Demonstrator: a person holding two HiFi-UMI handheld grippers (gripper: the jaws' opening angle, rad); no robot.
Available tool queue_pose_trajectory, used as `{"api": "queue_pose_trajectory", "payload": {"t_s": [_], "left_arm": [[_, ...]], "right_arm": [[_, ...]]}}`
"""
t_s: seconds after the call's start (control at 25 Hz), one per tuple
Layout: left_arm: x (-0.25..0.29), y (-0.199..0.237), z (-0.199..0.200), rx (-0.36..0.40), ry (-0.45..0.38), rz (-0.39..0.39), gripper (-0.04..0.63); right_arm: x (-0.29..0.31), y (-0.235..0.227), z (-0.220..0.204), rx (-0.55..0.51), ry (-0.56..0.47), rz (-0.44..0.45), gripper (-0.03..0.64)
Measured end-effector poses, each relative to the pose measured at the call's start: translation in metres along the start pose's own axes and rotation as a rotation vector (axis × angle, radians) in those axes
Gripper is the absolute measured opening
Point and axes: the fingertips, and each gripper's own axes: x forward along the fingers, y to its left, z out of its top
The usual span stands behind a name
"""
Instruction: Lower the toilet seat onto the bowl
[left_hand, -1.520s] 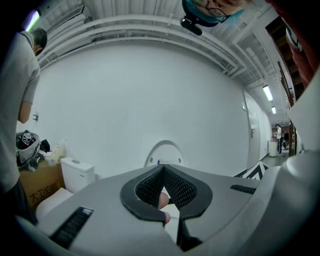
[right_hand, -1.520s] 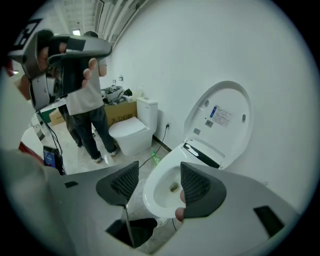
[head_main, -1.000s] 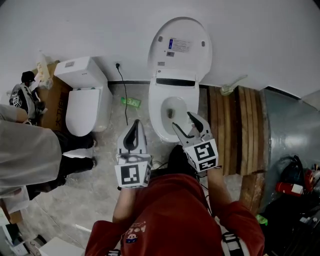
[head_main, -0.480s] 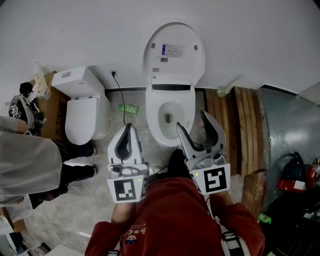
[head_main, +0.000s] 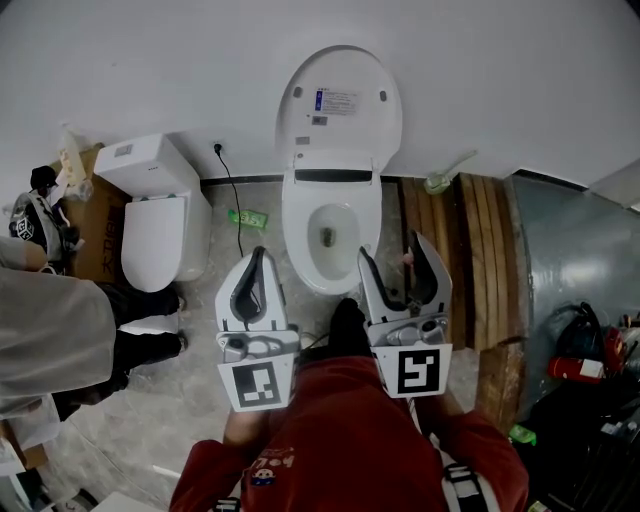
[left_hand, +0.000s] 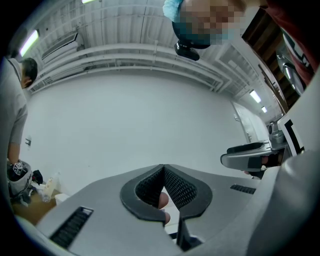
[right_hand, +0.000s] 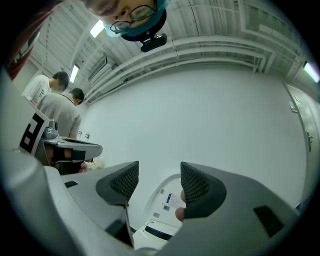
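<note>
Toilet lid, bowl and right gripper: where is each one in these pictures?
lid (head_main: 340, 125), head view, middle of its raised underside.
bowl (head_main: 297, 235), head view, left side of the rim.
right gripper (head_main: 392, 248), head view, the gap between its open jaw tips.

Right gripper (head_main: 392, 250) now back off the toilet bowl (head_main: 297, 236), level with left gripper (head_main: 257, 258)

Plain white wall (head_main: 150, 60) at the far side, grey stone floor (head_main: 200, 335) near, brown wooden planks (head_main: 482, 260) on the right, long ceiling lights (right_hand: 98, 28) above
</note>
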Motion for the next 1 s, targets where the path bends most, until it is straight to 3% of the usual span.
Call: {"api": "queue_pose_trajectory", "payload": {"t_s": [0.4,0.72,1.0], "left_arm": [[0.001,0.006,0.0,0.0,0.006,0.006,0.009],[0.006,0.006,-0.002,0.016,0.02,-0.001,0.009],[0.008,0.015,-0.01,0.017,0.023,0.009,0.009]], "right_arm": [[0.005,-0.006,-0.007,-0.008,0.017,-0.032,0.238],[0.004,-0.019,-0.008,-0.007,0.032,-0.075,0.045],[0.001,-0.019,-0.013,-0.044,0.038,-0.054,0.014]]}}
